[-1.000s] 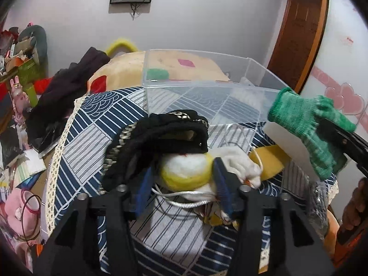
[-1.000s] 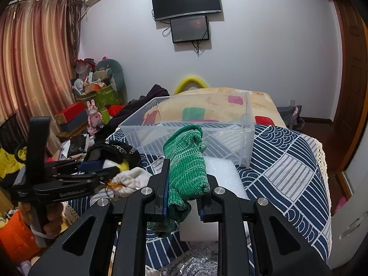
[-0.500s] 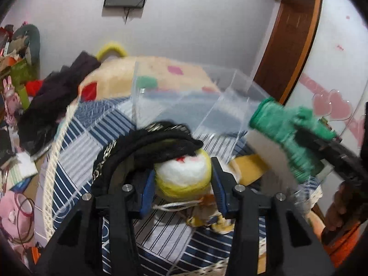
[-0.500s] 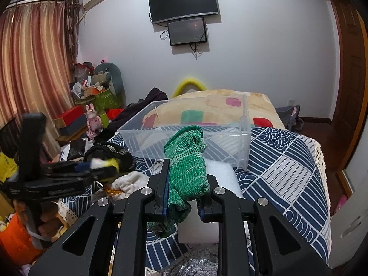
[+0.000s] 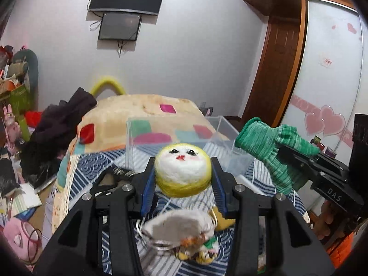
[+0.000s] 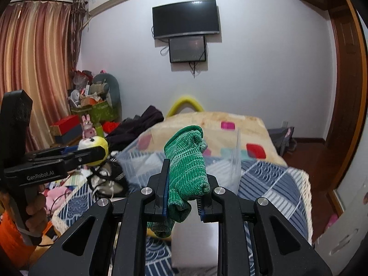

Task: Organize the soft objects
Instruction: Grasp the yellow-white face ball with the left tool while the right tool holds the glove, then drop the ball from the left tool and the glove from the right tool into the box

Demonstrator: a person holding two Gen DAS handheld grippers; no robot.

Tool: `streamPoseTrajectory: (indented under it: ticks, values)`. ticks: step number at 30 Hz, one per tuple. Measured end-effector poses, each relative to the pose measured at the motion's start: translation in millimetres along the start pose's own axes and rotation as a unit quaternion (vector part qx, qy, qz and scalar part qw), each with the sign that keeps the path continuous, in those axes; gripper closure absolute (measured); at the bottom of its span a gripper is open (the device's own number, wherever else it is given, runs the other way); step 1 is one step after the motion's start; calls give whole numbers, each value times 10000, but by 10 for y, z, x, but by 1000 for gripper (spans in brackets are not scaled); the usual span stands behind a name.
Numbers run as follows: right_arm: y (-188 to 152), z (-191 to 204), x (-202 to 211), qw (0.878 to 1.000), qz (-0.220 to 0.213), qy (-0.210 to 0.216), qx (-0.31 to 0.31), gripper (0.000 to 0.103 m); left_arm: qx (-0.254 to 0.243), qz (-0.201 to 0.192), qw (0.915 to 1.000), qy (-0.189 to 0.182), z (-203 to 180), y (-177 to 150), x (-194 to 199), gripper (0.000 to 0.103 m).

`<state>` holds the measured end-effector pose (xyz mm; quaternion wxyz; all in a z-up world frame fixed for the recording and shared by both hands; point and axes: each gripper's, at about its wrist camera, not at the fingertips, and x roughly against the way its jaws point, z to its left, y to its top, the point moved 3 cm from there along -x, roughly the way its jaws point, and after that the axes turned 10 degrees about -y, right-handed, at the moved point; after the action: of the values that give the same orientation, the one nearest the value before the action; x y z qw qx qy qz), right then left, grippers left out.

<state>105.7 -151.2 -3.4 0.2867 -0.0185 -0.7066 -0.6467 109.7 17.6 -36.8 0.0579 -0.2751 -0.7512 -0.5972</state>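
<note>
Between left gripper pads: doll head.

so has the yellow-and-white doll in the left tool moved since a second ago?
Yes. The doll, clamped in the left tool, has lifted off the black bag on the bed and now hangs above it, left of the clear bin.
</note>
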Motion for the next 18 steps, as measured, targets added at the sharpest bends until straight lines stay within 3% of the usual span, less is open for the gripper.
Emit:
streamPoseTrajectory:
  ticks: [8, 18]
  values:
    - [243, -33, -179, 9998, -148, -87, 79, 85, -8, 104, 9999, 57, 100, 187, -318, 59]
    - [278, -99, -563, 9997, 220, -68, 103, 85, 126, 567, 9979, 288, 287, 213, -928, 59]
